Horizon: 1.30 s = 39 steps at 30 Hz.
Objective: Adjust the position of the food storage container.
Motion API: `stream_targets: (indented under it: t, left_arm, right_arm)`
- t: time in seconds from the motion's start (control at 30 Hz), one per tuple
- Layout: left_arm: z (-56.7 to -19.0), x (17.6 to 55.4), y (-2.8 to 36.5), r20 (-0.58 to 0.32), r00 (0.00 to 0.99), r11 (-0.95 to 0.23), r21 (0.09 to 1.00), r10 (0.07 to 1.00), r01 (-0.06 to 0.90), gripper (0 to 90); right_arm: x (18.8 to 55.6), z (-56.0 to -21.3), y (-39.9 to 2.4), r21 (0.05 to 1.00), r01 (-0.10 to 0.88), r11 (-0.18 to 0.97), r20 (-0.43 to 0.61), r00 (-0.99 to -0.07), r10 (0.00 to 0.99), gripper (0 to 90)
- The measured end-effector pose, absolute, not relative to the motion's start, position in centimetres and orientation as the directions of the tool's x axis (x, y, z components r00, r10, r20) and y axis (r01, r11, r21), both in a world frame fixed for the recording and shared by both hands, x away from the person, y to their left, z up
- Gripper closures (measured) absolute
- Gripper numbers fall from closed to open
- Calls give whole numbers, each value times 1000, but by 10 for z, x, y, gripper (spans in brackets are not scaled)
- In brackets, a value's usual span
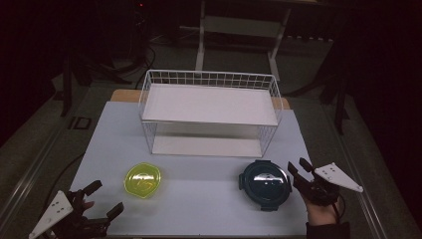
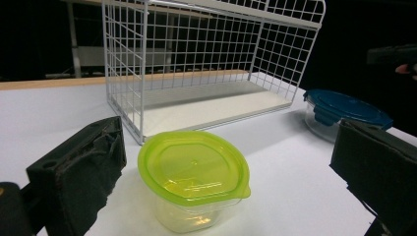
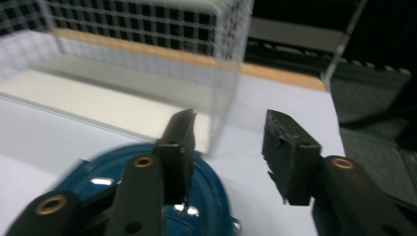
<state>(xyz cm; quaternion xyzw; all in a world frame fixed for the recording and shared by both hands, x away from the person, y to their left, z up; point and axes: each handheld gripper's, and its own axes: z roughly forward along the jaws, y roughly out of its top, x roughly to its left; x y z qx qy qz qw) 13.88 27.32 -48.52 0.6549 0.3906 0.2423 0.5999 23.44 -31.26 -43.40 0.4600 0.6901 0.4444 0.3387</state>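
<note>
Evidently you stage both: left gripper (image 1: 102,199) spread toward the yellow-lidded tub (image 1: 143,179), right gripper (image 1: 299,172) spread beside the blue-lidded container (image 1: 264,183).

1. Clear round plastic container with yellow-green lid (image 1: 143,179): closed, upright, toward the table's near-left edge.
2. Clear round container with dark blue clip-lock lid (image 1: 264,182): closed, upright, near-right.
3. White two-tier wire rack (image 1: 211,112): upright, along the far edge.

wire racks: 1 (image 1: 209,112) | lidded containers: 2, green-lidded (image 1: 143,179), blue-lidded (image 1: 264,183) | tongs: 2, left (image 1: 103,199), right (image 1: 299,167)
</note>
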Motion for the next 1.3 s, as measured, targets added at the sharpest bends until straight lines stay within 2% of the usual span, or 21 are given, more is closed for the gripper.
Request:
stream_targets:
  t: [0.23, 0.3, 0.33, 0.37, 0.5, 0.67, 1.3]
  left_arm:
    - [-486, 139, 273, -148, 576, 23, 975, 804, 219, 0]
    - [-486, 139, 273, -148, 576, 23, 975, 804, 219, 0]
    - [-486, 139, 273, -149, 575, 23, 975, 805, 221, 0]
    - [-486, 139, 273, -149, 574, 23, 975, 805, 221, 0]
    - [-486, 139, 273, -157, 568, 33, 974, 808, 223, 0]
    - [-486, 139, 272, -155, 569, 29, 974, 808, 224, 0]
    - [-487, 140, 271, -154, 576, 20, 972, 803, 232, 0]
  right_arm:
    - [247, -460, -331, 888, 419, 187, -59, -301, 952, 776]
    - [248, -465, -334, 883, 431, 188, -54, -304, 951, 803]
    - [249, -470, -338, 871, 455, 186, -48, -298, 953, 867]
    - [250, -473, -339, 866, 466, 180, -37, -300, 953, 890]
    - [250, -487, -341, 843, 498, 204, -53, -300, 953, 900]
    - [249, -499, -340, 823, 532, 199, -27, -314, 949, 900]
    - [244, -507, -324, 811, 543, 218, -15, -353, 935, 900]
